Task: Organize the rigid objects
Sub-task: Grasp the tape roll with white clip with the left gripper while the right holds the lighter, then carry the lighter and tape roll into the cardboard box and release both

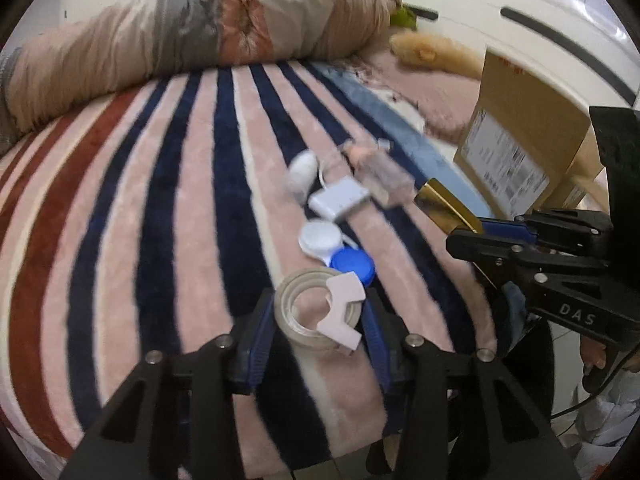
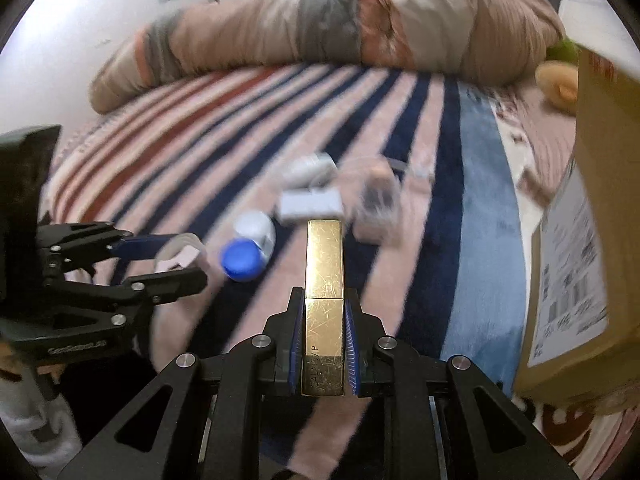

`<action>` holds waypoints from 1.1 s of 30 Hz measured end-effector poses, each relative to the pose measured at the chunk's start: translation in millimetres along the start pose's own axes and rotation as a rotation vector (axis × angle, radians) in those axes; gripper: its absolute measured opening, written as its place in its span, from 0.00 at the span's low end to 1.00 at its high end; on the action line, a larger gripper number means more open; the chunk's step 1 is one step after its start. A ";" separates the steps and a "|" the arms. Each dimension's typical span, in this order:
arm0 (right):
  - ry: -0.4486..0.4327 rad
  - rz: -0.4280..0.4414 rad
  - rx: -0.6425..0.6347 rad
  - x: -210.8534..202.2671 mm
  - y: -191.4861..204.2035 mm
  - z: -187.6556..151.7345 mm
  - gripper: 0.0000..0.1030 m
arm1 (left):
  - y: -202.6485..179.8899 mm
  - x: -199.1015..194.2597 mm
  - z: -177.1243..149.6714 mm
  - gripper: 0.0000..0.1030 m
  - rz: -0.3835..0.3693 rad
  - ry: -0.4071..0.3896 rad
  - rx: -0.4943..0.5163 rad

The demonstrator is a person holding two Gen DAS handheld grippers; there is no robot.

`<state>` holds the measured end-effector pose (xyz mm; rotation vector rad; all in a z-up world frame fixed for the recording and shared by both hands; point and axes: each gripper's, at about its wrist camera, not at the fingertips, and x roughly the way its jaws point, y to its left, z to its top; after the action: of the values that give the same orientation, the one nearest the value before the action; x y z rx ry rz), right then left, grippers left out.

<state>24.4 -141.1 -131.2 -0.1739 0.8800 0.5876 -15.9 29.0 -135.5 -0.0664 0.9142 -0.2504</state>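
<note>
My left gripper [image 1: 320, 312] is shut on a roll of clear tape [image 1: 318, 312] with a pale cutter piece, held over the striped blanket [image 1: 160, 208]; it also shows in the right wrist view [image 2: 176, 258]. My right gripper [image 2: 324, 320] is shut on a long gold box [image 2: 324, 300], also seen in the left wrist view [image 1: 444, 206]. On the blanket lie a white-and-blue lens case [image 1: 336, 250], a white adapter [image 1: 340, 198], a white oval object [image 1: 302, 172] and a clear plastic item [image 1: 384, 176].
A cardboard box [image 1: 516, 136] with a shipping label stands at the right; it also shows in the right wrist view [image 2: 580, 240]. A rolled quilt [image 1: 180, 36] lies across the back. A plush toy [image 1: 432, 54] sits at the back right.
</note>
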 end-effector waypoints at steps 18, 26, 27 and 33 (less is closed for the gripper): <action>-0.421 -0.215 0.115 -180.2 -85.5 31.3 0.13 | -102.8 -85.3 102.0 0.38 -0.110 -0.246 0.167; -0.268 -0.345 0.206 -154.5 -152.7 4.2 0.13 | -179.2 -65.4 128.3 0.38 -0.164 -0.217 0.267; -0.253 -0.351 0.212 -150.0 -157.2 2.4 0.13 | -187.7 -62.4 130.3 0.38 -0.167 -0.212 0.279; -0.222 -0.355 0.229 -140.6 -176.8 -10.5 0.13 | -224.6 -42.1 139.6 0.38 -0.186 -0.175 0.335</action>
<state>45.5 -349.6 -46.4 -0.0526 0.6736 0.1678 28.0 -185.2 19.0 0.1355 0.6824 -0.5586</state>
